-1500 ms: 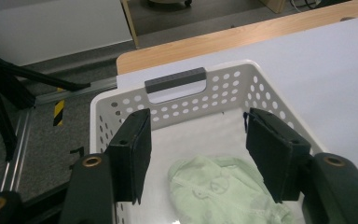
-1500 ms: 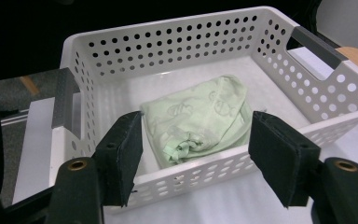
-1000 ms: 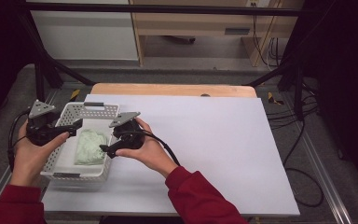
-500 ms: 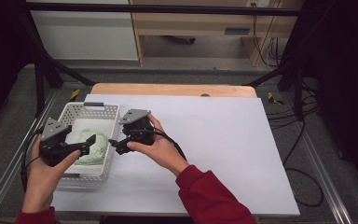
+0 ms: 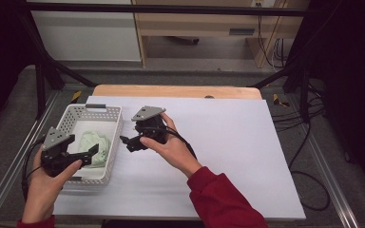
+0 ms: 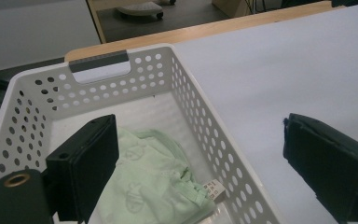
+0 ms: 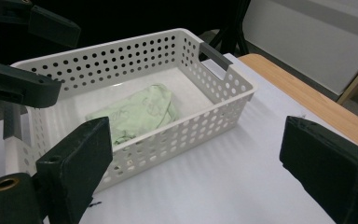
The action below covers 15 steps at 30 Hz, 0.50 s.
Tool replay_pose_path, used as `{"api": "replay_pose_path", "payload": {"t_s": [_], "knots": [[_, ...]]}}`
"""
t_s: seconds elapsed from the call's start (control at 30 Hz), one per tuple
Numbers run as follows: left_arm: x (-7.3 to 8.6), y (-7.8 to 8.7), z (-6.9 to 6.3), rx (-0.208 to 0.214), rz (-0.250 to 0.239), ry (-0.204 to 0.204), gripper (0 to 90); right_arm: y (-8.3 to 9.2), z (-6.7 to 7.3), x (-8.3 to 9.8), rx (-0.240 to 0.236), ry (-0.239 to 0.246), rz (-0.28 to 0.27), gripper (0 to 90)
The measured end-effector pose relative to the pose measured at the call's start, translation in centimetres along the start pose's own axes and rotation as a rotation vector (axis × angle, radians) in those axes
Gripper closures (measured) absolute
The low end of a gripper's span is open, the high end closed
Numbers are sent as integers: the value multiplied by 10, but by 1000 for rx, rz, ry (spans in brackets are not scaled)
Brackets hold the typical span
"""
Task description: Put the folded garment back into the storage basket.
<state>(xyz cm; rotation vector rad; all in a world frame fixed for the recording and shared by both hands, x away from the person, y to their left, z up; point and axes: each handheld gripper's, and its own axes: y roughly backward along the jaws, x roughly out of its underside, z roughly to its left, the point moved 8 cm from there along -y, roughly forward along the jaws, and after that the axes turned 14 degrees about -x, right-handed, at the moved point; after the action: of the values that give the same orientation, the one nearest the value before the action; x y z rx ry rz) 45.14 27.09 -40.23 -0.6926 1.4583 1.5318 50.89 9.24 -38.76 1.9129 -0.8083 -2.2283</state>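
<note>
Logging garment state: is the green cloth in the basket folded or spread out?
Folded, loosely: the green cloth lies as a compact bundle on the basket floor, leaving bare floor around it.

Basket (image 5: 115, 124): white perforated plastic, slightly glossy. Cloth (image 5: 94, 147): pale green, soft, printed fabric. Table (image 5: 247, 156): matt white, wood edge.

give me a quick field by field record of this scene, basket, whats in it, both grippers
surface: white table top
basket: white perforated basket at the table's left side, grey handle on its far end
contents: folded pale green garment lying on the basket floor, small tag at its edge
left gripper: left gripper open, empty, over the basket's near end
right gripper: right gripper open, empty, beside the basket's right wall
contact: neither gripper touches the garment
</note>
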Motion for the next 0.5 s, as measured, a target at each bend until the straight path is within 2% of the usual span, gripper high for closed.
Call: {"api": "replay_pose_path", "payload": {"t_s": [0.2,0.5], "knots": [[4,-4,-6,-7,13,-26,103,12,-9,3,-1,-17,3,95],[5,-5,-8,9,16,-22,87,36,-19,4,23,-4,-6,75]]}}
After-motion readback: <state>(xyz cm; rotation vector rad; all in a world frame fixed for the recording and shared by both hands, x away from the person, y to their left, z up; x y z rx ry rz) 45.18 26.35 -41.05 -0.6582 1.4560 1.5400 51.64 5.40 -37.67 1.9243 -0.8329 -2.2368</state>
